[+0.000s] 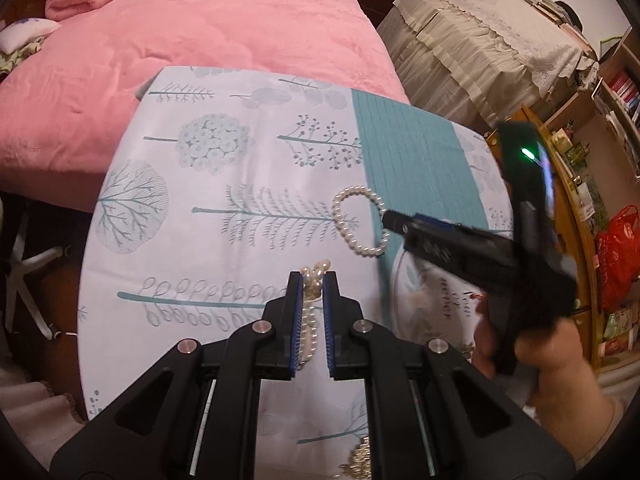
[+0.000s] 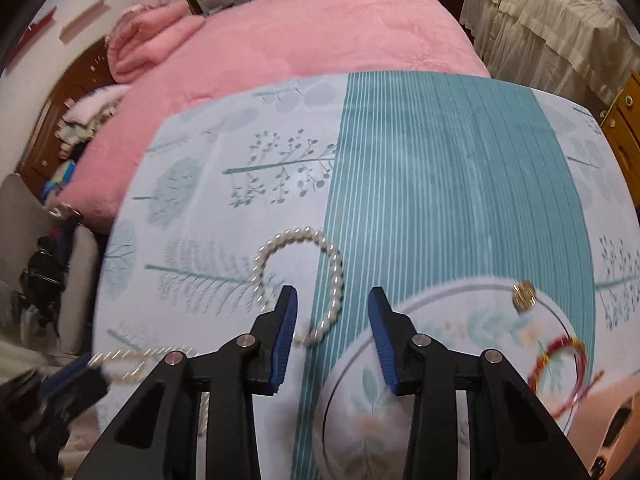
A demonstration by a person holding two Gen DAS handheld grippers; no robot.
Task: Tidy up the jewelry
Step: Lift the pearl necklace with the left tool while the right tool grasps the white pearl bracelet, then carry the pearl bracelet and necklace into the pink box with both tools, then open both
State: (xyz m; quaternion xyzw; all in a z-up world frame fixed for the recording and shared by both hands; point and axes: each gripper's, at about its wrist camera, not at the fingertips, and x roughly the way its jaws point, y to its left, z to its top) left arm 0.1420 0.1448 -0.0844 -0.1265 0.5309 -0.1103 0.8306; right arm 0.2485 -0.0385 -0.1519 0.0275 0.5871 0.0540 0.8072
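A white pearl bracelet [image 2: 298, 240] lies looped on the leaf-print cloth [image 2: 200, 184] at the edge of its teal stripe. My right gripper [image 2: 333, 300] hangs open over it, with the loop's right side between the blue pads but not touched. My left gripper [image 1: 312, 284] is shut on a pearl necklace [image 1: 318, 268], whose strand hangs down between the pads. The bracelet [image 1: 352, 216] lies just beyond, and the right gripper [image 1: 394, 222] reaches in from the right. In the blurred right wrist view, the left gripper [image 2: 76, 372] trails the necklace [image 2: 140, 360].
A floral plate [image 2: 440, 340] at the lower right holds a gold piece [image 2: 523, 296] and a red cord bracelet [image 2: 560, 364]. Gold jewelry [image 1: 362, 460] lies below my left gripper. A pink quilted bed [image 2: 320, 32] lies behind the table. Cream-draped furniture [image 1: 480, 40] and shelves stand on the right.
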